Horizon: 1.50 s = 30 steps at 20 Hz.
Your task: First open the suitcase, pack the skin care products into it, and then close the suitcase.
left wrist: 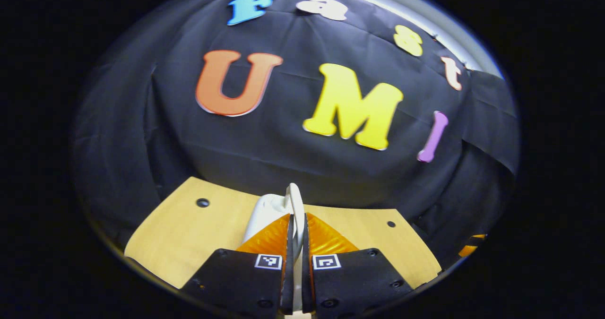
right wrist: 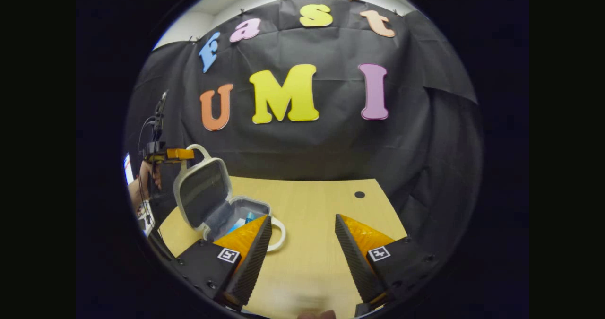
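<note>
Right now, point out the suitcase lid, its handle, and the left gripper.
suitcase lid (right wrist: 202, 191), right gripper view, inner lining.
handle (left wrist: 296, 205), left gripper view, rim above the fingers.
left gripper (right wrist: 182, 154), right gripper view, at the handle.

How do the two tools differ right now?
The left tool is closed, its fingers pinching the handle on the case lid; the right tool stands wide open with nothing between its fingers. The left tool is raised at the top of the upright lid, as the right gripper view shows; the right tool hangs low over the table, beside the open case. Both are two-fingered.
</note>
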Available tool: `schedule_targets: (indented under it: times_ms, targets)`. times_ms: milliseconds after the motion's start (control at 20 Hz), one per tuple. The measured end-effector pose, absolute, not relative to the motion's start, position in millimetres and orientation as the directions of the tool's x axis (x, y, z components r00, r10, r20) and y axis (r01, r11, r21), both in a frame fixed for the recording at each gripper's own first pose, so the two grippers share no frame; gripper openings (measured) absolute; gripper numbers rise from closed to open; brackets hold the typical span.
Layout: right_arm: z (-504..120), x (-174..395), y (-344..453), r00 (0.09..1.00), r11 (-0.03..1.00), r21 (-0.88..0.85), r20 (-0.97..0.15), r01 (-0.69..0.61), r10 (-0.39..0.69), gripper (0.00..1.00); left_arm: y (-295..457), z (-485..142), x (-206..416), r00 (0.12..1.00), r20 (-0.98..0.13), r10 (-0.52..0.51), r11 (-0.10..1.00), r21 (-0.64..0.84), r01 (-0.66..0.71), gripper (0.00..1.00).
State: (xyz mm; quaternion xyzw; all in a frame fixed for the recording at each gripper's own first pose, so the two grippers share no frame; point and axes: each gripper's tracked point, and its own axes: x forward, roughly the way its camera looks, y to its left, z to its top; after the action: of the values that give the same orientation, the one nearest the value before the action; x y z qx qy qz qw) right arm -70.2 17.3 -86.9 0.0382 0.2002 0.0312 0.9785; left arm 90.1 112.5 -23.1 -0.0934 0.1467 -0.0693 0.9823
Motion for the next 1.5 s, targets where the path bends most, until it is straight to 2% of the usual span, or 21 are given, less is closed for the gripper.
schedule_targets:
  times_ms: [100,250,500,550,900,1250,1350,1500]
  targets:
    - [-85.9,-72.2,0.8,0.922,0.997,0.070,-0.384,-0.018,0.044,0.80,64.3,-35.5,88.9,0.936,-0.284,-0.209,0.971,-0.174,0.164,0.10]
    - [-85.6,-81.2,-23.6,0.922,0.998,0.062,-0.387,0.024,0.001,0.80,17.7,-59.3,94.3,0.932,-0.277,-0.235,0.971,-0.031,0.236,0.10]
    - [-93.4,-92.2,-69.3,0.904,0.995,0.034,-0.421,0.097,-0.073,0.77,-24.9,-124.0,109.5,0.871,-0.390,-0.299,0.940,0.035,0.339,0.10]
    - [-95.3,-92.4,-76.9,0.898,0.993,0.037,-0.432,0.109,-0.082,0.80,-35.5,-134.3,108.2,0.861,-0.410,-0.301,0.937,0.043,0.347,0.10]
    - [-104.4,-95.6,-102.3,0.874,0.992,0.022,-0.475,0.126,-0.101,0.80,-63.4,-205.4,100.7,0.795,-0.535,-0.286,0.922,0.071,0.380,0.10]
    - [-104.7,-90.5,-99.3,0.870,0.994,0.025,-0.486,0.110,-0.084,0.80,-72.4,-235.9,99.4,0.770,-0.589,-0.247,0.910,0.133,0.393,0.10]
    - [-104.9,-88.3,-97.6,0.870,0.994,0.030,-0.486,0.104,-0.076,0.80,-72.9,-244.5,96.1,0.752,-0.623,-0.215,0.908,0.156,0.390,0.13]
    - [-104.4,-83.7,-94.3,0.873,0.995,0.040,-0.484,0.096,-0.065,0.80,-82.4,-251.4,92.5,0.708,-0.680,-0.191,0.908,0.151,0.390,0.31]
